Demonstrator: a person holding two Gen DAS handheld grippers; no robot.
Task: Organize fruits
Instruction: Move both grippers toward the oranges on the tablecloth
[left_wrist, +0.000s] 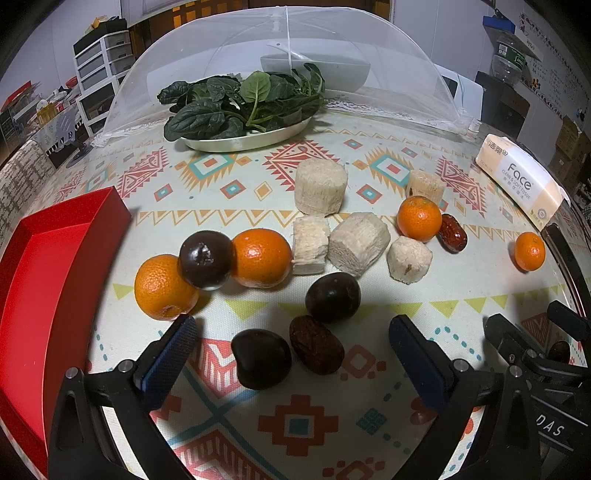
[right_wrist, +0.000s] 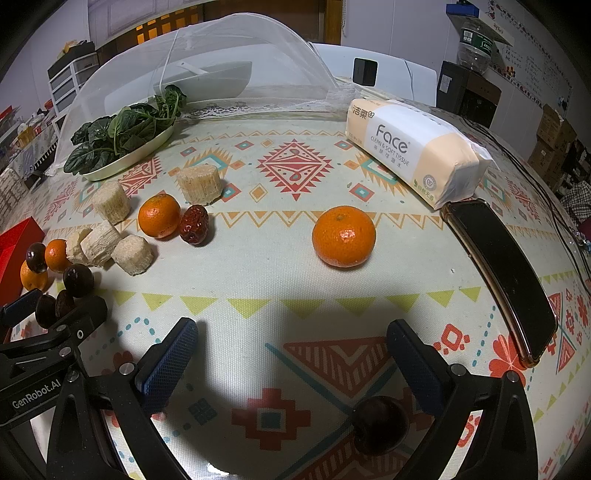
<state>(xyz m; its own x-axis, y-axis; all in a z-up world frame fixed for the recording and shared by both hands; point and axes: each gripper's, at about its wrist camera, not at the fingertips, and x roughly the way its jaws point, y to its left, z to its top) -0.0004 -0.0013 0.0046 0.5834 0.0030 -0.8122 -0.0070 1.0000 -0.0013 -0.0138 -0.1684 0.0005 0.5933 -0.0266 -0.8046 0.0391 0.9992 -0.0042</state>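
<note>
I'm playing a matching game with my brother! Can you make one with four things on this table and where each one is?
Things:
1. spinach
2. red tray
3. phone
4. lone orange

Places:
A. beside the tissue pack
B. far left edge of the table
C. on the pale plate
D. alone, mid-table, ahead of the right gripper

Pairs: 1-C, 2-B, 3-A, 4-D

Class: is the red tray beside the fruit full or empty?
Empty as far as visible: the red rectangular tray shows bare floor; its near end is cut off.
</note>
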